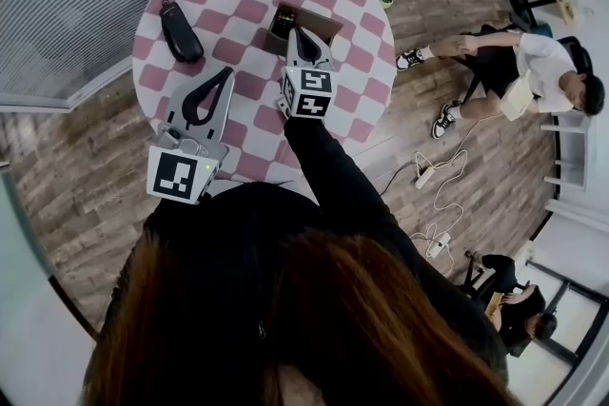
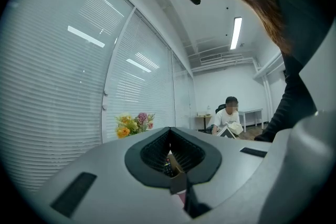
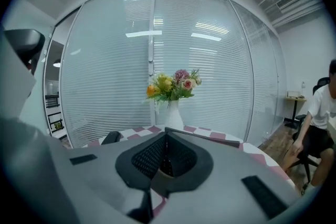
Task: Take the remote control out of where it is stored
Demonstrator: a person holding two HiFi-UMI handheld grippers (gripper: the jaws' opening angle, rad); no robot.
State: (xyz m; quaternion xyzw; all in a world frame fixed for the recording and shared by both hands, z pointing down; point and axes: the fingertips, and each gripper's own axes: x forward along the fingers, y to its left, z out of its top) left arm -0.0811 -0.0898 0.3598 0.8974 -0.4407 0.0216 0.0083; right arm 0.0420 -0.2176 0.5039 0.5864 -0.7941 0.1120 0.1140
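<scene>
Holding your R gripper [image 1: 300, 33] by the box [image 1: 324, 22], fingers pressed together, expect remote control [image 1: 284, 18] prob. light, stiff, slick: spread, then pinch its exposed end across long edges.

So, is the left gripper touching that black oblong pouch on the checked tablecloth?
Apart. The head view shows a strip of pink-and-white checked cloth between the left gripper and the black oblong pouch.

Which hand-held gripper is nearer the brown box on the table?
The right hand-held gripper: its shut tips are right at the brown box, while the left hand-held gripper hangs back toward the table's near edge.
</scene>
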